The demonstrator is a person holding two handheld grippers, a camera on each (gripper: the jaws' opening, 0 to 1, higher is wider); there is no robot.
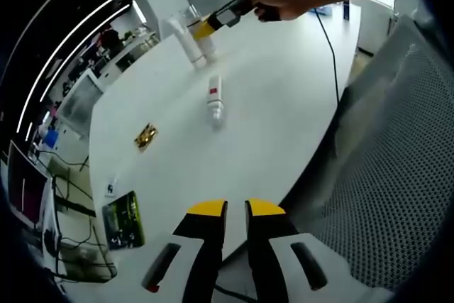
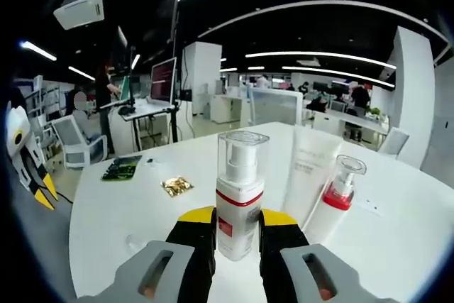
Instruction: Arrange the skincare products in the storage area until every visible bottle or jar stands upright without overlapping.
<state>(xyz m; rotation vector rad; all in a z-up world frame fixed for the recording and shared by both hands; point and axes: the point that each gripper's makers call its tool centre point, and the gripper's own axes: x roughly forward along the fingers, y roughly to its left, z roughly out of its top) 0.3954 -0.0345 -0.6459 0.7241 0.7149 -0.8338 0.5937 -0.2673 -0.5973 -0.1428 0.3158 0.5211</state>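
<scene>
Right gripper, yellow-tipped black jaws on grey bodies: jaws stand close on either side of a white pump bottle with a red band and clear cap, at its lower body. Bottle is upright on the round white table. Jaws look to be touching its sides or very nearly so; whether they press it I cannot tell for certain, but I judge it held.

Just beyond and to that bottle's right in the right gripper view: a tall white tube standing on end, and a smaller white pump bottle with a red collar and clear cap, leaning slightly, close beside the tube. These three form the standing cluster.

Left gripper: jaws nearly together with a narrow gap, nothing between them, hanging at the near table edge.

Relation that matters: one small white bottle with a red label lies on its side in mid-table, apart from the cluster. In the left gripper view its long axis runs roughly straight away from the left jaws, cap end nearer them, base pointing toward the cluster. It lies between the two grippers, the right one seen at the far side of the table, by the standing group. The free left gripper seems the likelier one to take it, coming in across the axis.

Farther out: a small gold foil packet, a dark green card near the table edge.
</scene>
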